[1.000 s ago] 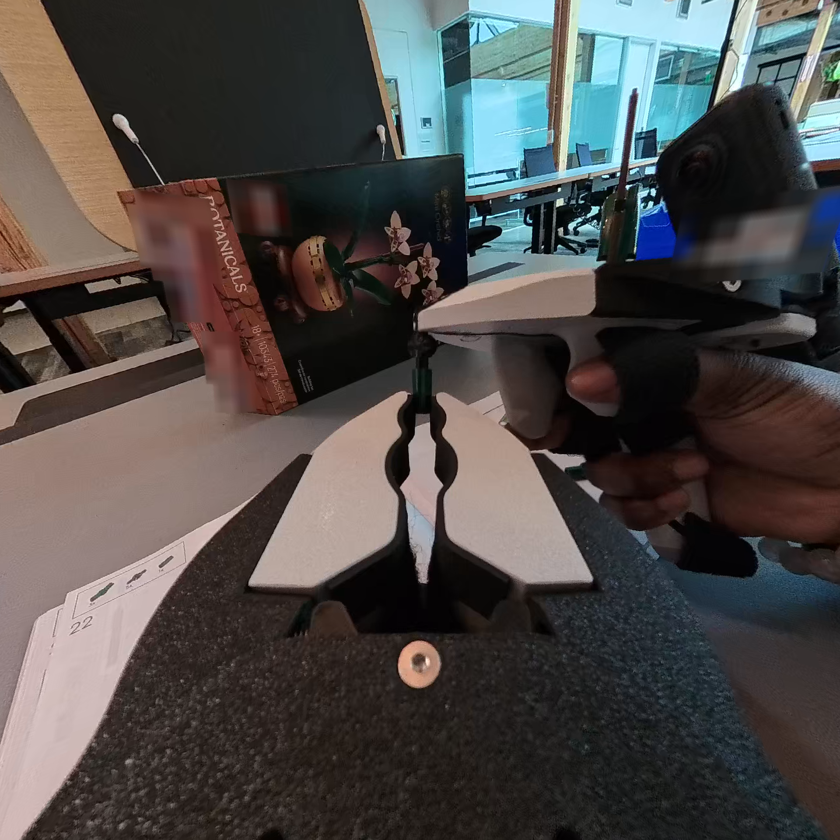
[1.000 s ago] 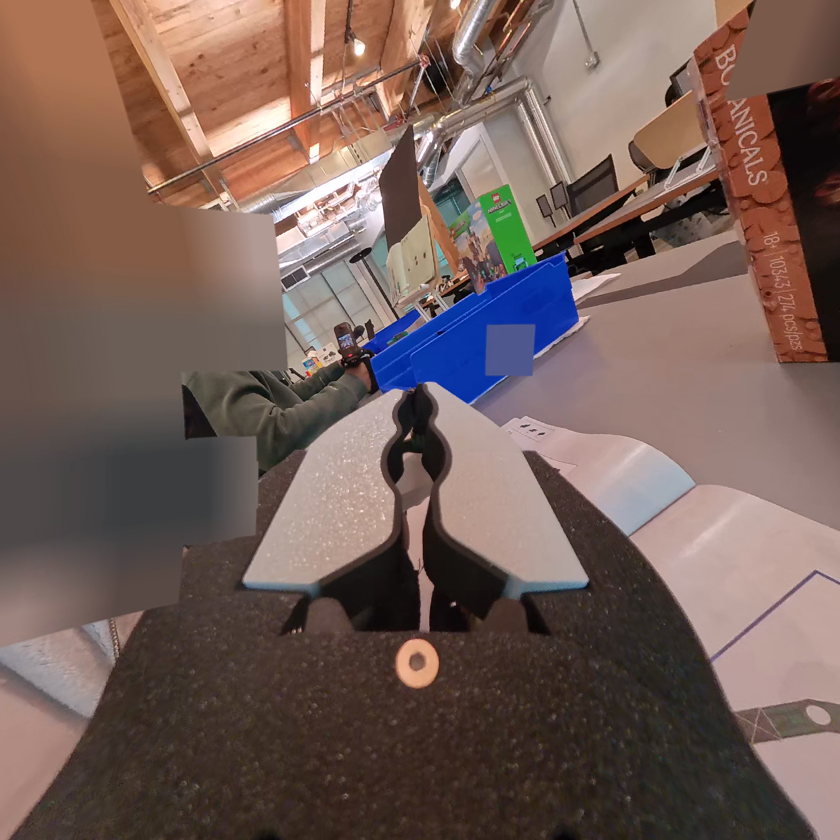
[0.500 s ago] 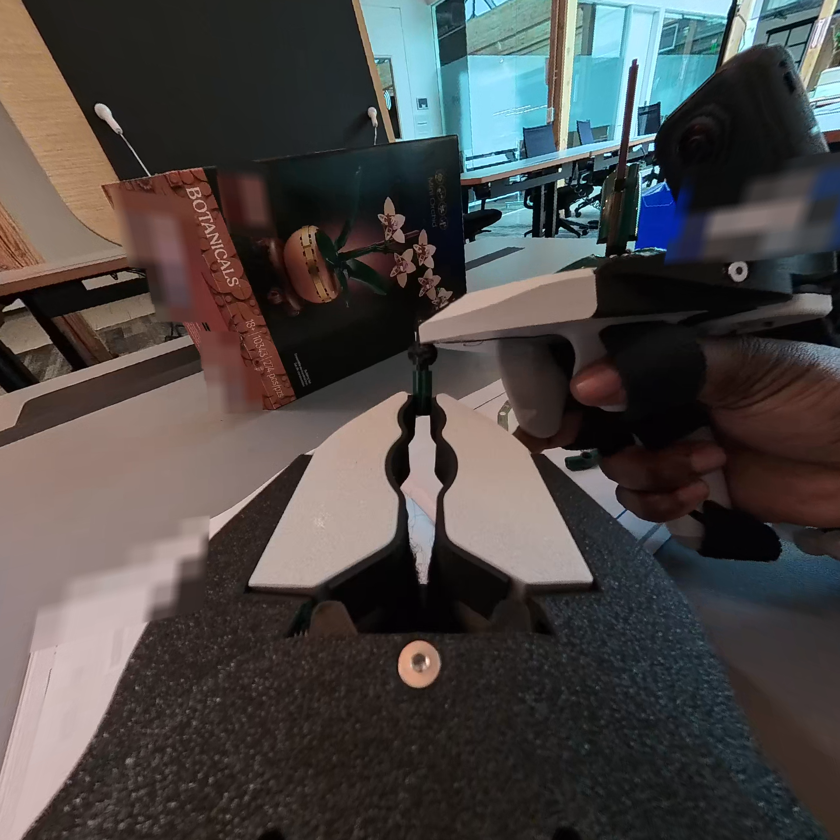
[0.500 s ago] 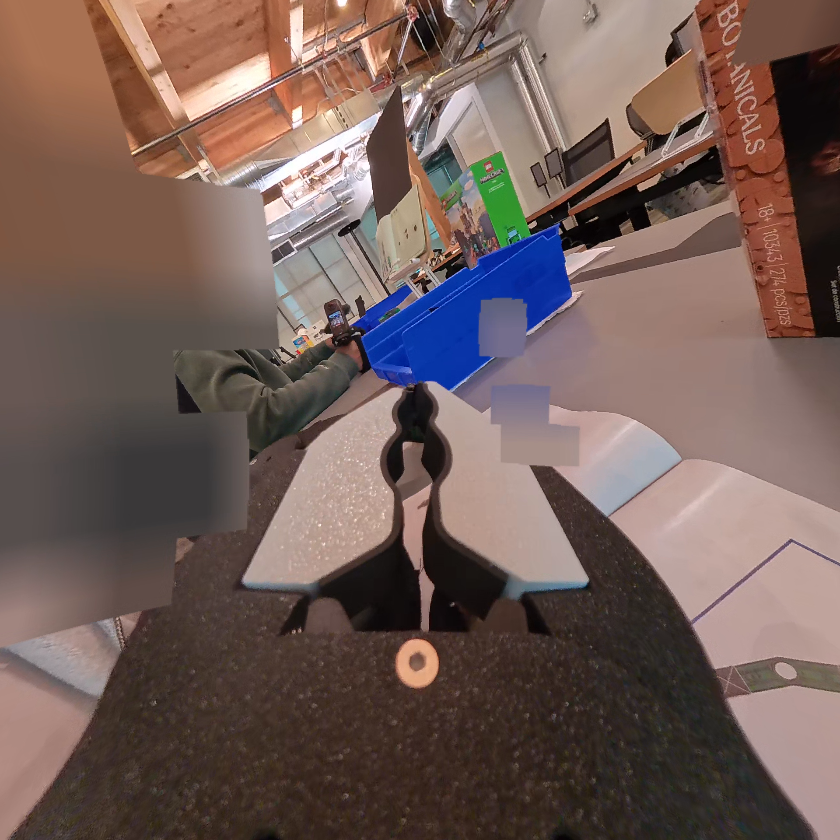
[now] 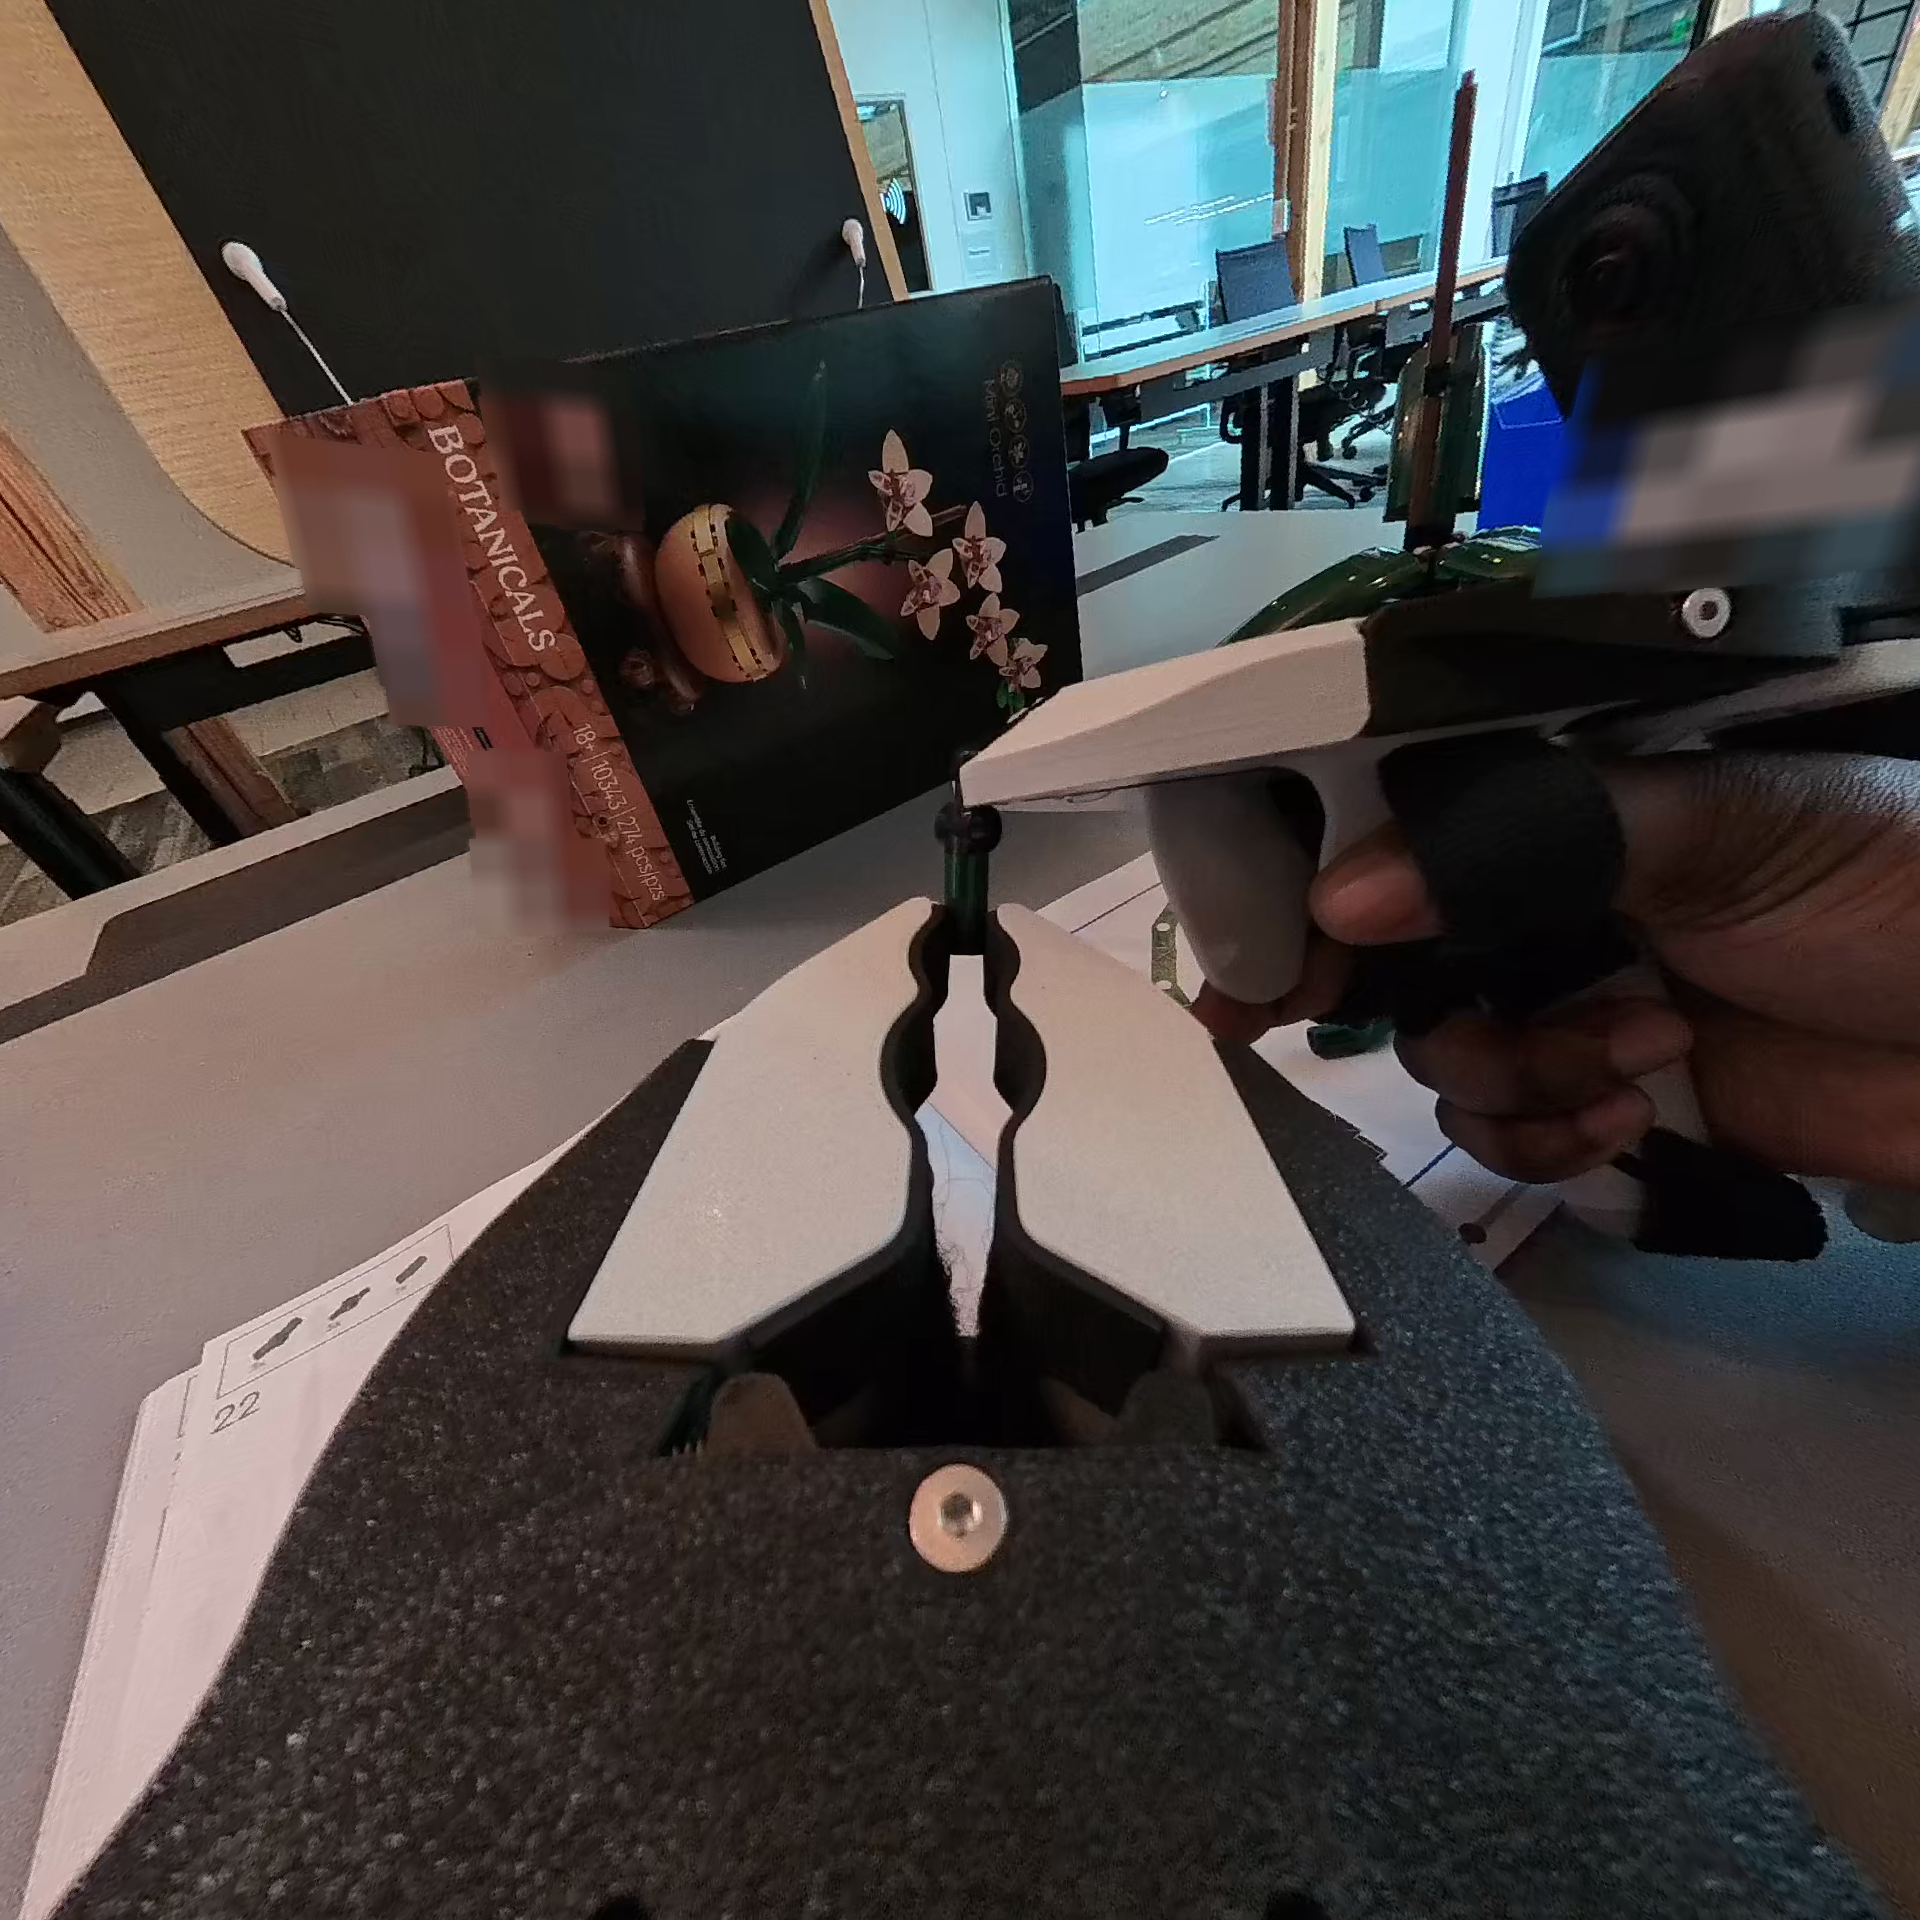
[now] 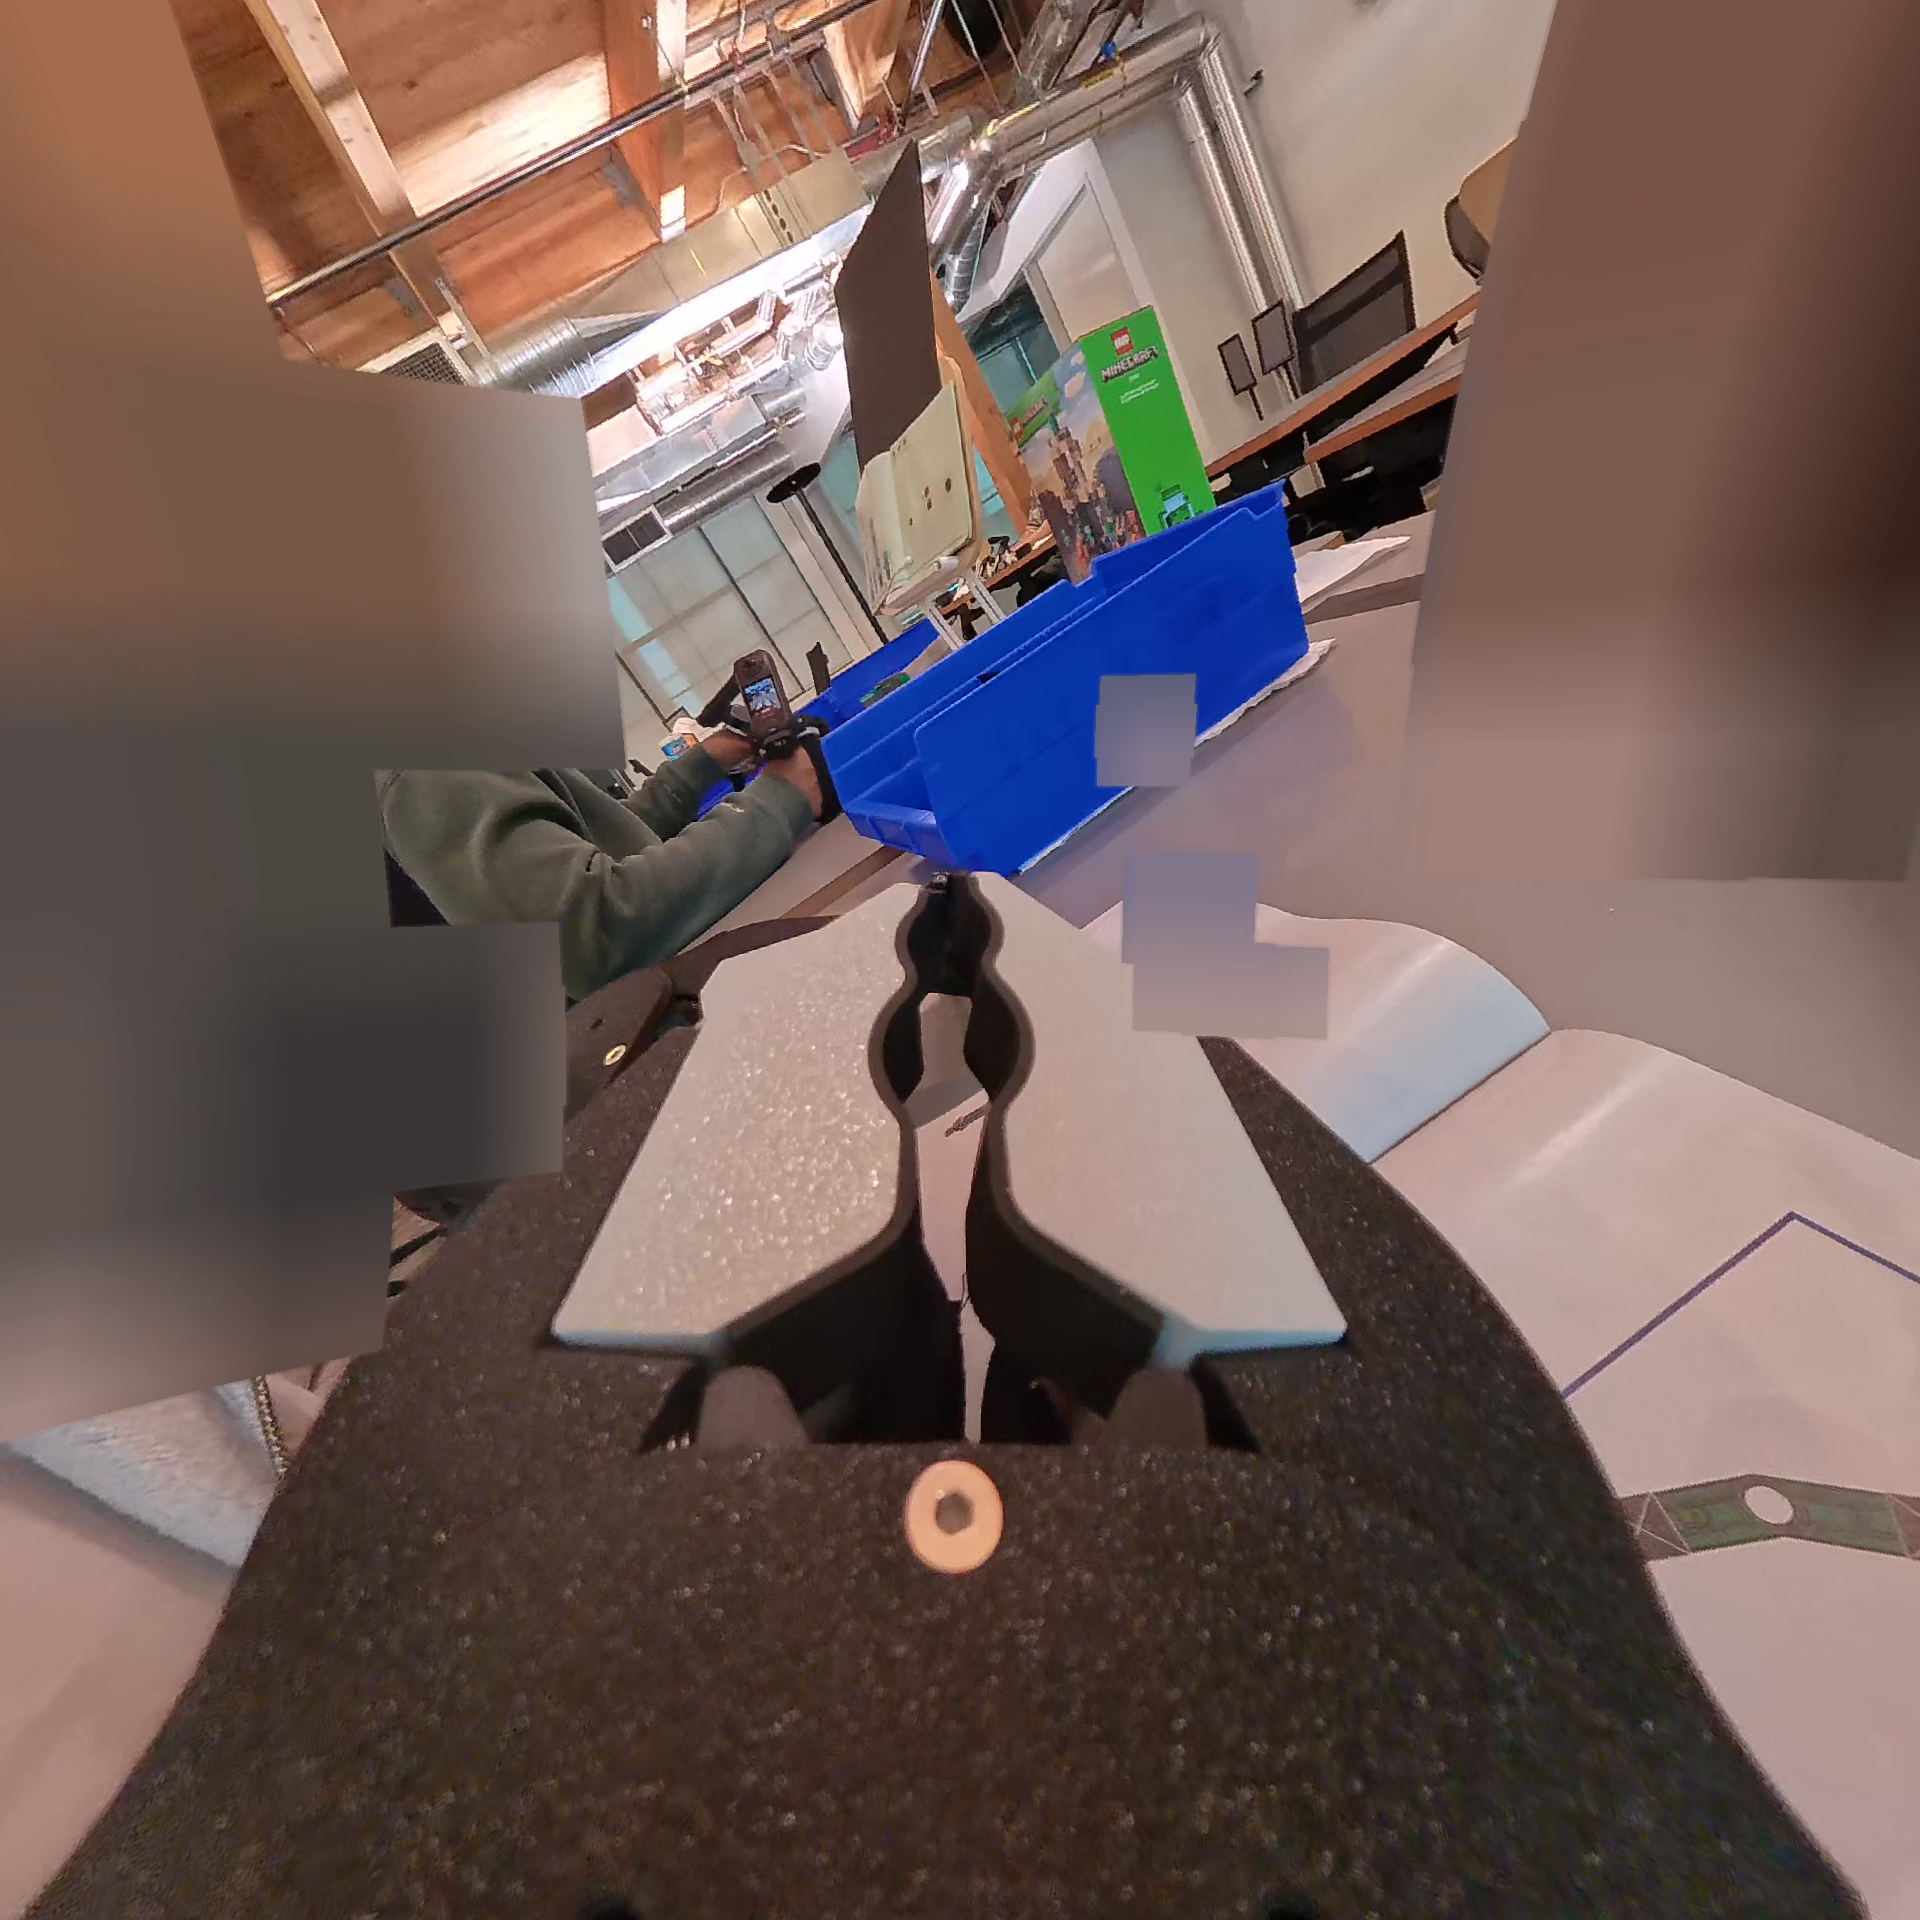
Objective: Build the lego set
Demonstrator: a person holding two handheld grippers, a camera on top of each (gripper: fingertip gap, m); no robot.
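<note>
— Left gripper [image 5: 964, 925] first: we have its fingers nearly together, pinching the lower end of a dark green stem piece [image 5: 962, 883] that stands upright out of the tips.

— And our right gripper [image 5: 982, 795]?

— It comes in from the side, closed at the tip over a small black connector [image 5: 968, 826] sitting on top of that stem. In the right wrist view the right gripper [image 6: 951, 899] shows its fingers drawn in with something small and dark between the tips; we cannot make out more than that.

— So we judge we are pressing the connector onto the stem in mid-air?

— That is our reading. Both pieces are above the open instruction booklet [image 5: 312, 1382] on the grey table [image 5: 312, 1039], with the set's box [image 5: 727, 644] standing behind and a partly built green plant model [image 5: 1434, 540] beyond the right hand [image 5: 1662, 987].

— What could go wrong from here?

— The stem is thin and held only at its end. If we push off its axis, it may pivot in the left fingers or pop free. The connector is tiny, so a slight twist of the right gripper could flick it onto the table, perhaps toward the blue bins [image 6: 1091, 707]. Too light a squeeze on the left would let the stem slide down instead of seating.
</note>
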